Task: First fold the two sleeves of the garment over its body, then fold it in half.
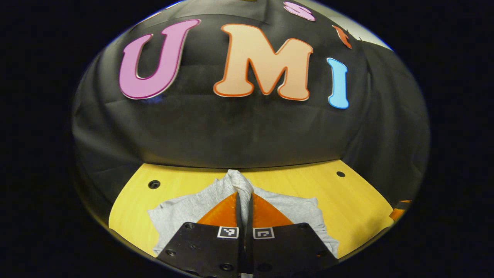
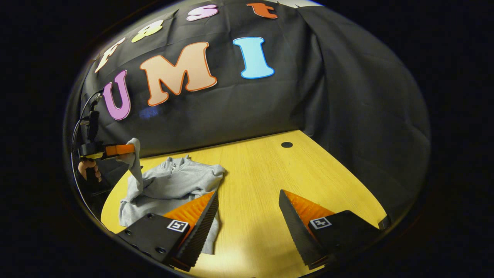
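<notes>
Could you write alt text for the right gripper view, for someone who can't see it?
Across a yellow wooden table, the left gripper, held in a hand, lifts a sleeve of a rumpled grey garment. Near the camera, the right gripper has its fingers wide open above the table.

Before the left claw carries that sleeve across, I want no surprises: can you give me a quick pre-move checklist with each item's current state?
1. Left claw shut on the grey garment: ok, a fold of fabric is pinched between its fingers.
2. Pinched fabric lifted off the wooden table: ok, in the right gripper view it hangs from the raised claw.
3. Pinched part is a sleeve: cannot tell, the fabric is bunched.
4. Right claw free of the garment: ok, open, over bare table beside the cloth.
5. Garment body lying flat: not ok, it is rumpled with folds near the collar.
</notes>
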Demonstrator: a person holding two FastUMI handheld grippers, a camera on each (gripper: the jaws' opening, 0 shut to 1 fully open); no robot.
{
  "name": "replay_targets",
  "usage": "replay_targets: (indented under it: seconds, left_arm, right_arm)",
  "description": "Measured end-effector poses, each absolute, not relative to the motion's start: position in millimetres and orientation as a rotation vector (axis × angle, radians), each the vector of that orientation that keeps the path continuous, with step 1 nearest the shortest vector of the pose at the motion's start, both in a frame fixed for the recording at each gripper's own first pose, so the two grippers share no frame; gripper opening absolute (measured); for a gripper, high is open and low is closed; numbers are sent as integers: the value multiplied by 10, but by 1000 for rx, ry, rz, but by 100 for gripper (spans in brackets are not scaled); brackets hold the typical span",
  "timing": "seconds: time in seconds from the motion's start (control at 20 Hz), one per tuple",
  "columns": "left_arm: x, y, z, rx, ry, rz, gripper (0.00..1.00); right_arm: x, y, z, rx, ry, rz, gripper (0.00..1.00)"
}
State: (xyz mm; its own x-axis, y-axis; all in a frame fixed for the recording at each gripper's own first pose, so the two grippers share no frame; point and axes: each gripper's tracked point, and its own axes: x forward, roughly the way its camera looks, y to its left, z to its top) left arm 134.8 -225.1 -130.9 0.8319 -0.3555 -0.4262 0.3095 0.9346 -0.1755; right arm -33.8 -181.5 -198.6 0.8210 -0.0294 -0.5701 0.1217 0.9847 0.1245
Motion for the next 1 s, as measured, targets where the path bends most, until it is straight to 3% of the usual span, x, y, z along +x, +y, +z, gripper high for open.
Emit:
replay_targets:
  seconds: [0.35,0.8,0.95,1.0]
  left_arm:
    - [1348,-3073,-1722,-71,566,-463,0]
    - [1318,-3482,-2419,-30,708,-485,1]
    - [1218,-3582,-2434,-100,741,-524,5]
    - [1206,-3576,-2376,-127,734,-526,27]
  right_arm:
    - [-494,-2124,-2059,166,627,-128,98]
    - [-581,-2158,-2233,167,668,-116,98]
    - [-550,-2081,-2239,172,668,-102,98]
    - [-528,-2055,-2235,172,666,-98,98]
